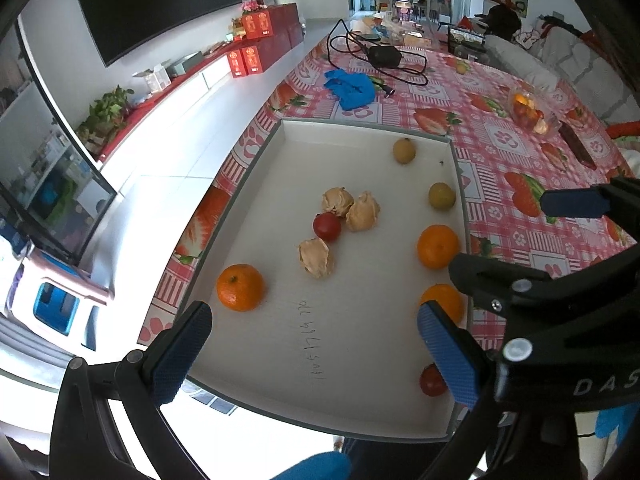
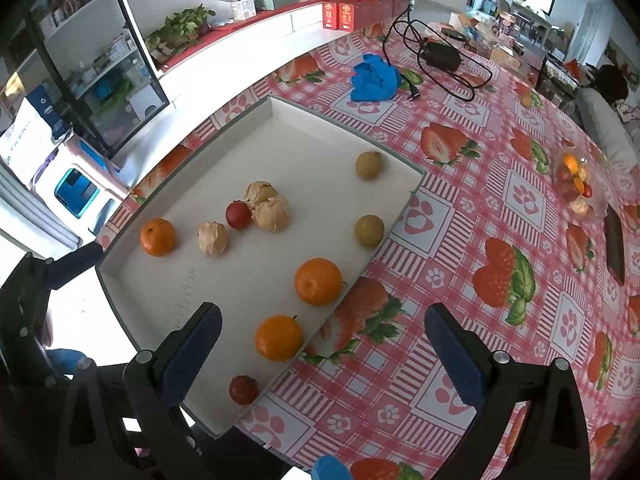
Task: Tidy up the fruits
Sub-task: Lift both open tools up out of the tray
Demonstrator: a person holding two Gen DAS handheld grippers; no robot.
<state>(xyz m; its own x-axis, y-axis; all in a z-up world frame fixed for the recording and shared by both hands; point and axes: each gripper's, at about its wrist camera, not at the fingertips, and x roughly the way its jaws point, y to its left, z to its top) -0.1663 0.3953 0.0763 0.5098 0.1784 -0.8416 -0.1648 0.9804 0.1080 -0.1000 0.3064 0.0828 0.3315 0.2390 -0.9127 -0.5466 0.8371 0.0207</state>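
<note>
Hidden/cut off: near orange mandarin (image 1: 442, 300) half behind right blue pad (image 1: 448, 354) of left gripper (image 1: 316, 354) in left wrist view; near red cherry tomato (image 1: 431, 380) also partly covered there. Clear fruit bowl (image 2: 576, 184) far right on table, contents blurry, orange + red bits only.
Writing: faint handwritten scrawl (image 1: 312, 336) on tray floor, can't read. "DAS" (image 1: 604, 386) on black gripper body, rest cut off by frame edge. Red gift boxes (image 2: 340, 16) far side w/ gold print, illegible.
Left gripper: jaws wide apart, nothing between, over near edge of shallow white cardboard tray (image 1: 288, 132).
Right gripper (image 2: 320, 358): jaws spread, holding nothing, above tray's near right corner + pink strawberry-print tablecloth (image 2: 480, 208).
Fruit: all in tray. 3 mandarins, one at left (image 2: 157, 237), two near right wall. 2 yellow-green round fruits (image 2: 369, 231) far right. 3 papery husked physalis (image 2: 213, 239) mid, second tomato (image 2: 238, 215) touching two of them.
Other: blue crumpled glove (image 2: 375, 78), black power adapter w/ cable (image 2: 442, 54) far on table.
</note>
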